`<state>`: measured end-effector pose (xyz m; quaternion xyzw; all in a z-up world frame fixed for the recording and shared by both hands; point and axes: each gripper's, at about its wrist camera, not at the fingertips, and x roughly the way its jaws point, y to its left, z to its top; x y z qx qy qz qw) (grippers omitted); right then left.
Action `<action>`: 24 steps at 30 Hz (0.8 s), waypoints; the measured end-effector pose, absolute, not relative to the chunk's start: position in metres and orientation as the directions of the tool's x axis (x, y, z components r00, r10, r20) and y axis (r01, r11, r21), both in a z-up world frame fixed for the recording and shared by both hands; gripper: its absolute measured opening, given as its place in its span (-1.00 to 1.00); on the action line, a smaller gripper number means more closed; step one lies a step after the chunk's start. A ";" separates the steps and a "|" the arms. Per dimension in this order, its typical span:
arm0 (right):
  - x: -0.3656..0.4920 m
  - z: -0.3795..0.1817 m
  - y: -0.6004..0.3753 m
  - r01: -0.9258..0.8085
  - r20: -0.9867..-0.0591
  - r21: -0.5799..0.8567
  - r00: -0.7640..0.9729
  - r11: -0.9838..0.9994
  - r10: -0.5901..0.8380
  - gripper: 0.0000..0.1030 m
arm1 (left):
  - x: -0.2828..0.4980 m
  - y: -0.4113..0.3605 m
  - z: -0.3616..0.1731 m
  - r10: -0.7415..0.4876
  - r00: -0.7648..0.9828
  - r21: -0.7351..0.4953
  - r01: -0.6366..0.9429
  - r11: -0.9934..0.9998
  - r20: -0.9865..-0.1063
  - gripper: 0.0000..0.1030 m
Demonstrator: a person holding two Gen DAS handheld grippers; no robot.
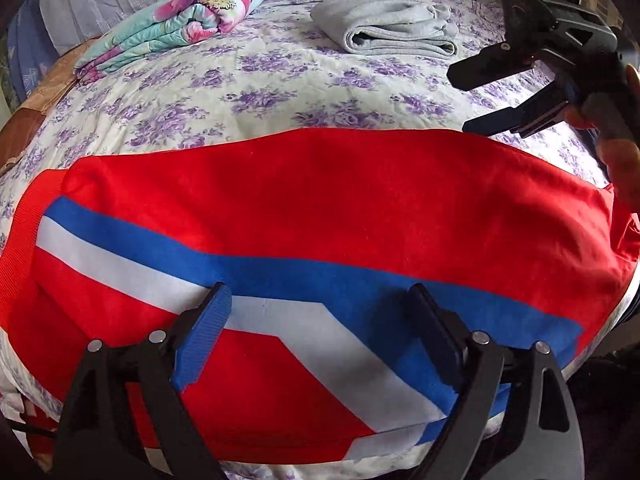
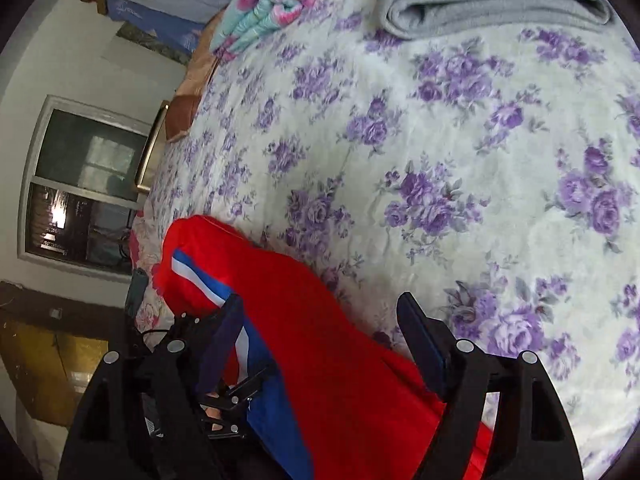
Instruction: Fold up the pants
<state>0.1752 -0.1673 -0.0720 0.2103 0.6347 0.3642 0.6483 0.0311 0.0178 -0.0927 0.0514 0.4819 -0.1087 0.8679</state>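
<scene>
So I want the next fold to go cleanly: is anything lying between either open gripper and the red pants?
Nothing visible. The left gripper hangs open right over the red pants; the right gripper is open just past their far edge, above bare bedspread.

floral bedspread [image 1: 280, 80] | folded grey towel [image 1: 384, 32] (far side) | rolled flowered quilt [image 1: 180, 24] | window [image 2: 84, 188]

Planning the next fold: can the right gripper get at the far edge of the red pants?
Probably yes: the right gripper, open, hangs beside the red pants at their far edge, with only bare bedspread between.
</scene>
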 end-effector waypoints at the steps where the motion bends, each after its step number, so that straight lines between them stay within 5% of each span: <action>1: 0.174 -0.074 -0.164 -0.199 -0.636 0.768 -0.120 0.609 0.763 0.54 | 0.031 0.022 -0.092 -0.146 0.505 -0.028 0.233 0.972 -0.851 0.69; 8: 0.158 -0.083 -0.134 -0.152 -0.515 0.856 -0.326 0.494 0.793 0.57 | 0.030 0.031 -0.091 -0.164 0.471 -0.061 0.226 0.972 -0.867 0.68; 16: 0.169 -0.081 -0.082 -0.169 -0.453 0.891 -0.361 0.420 0.815 0.65 | 0.030 0.031 -0.090 -0.168 0.462 -0.068 0.226 0.972 -0.871 0.72; 24: 0.187 -0.063 -0.108 -0.306 -0.432 0.856 0.013 0.415 0.902 0.64 | 0.030 0.032 -0.089 -0.183 0.465 -0.083 0.227 0.970 -0.866 0.72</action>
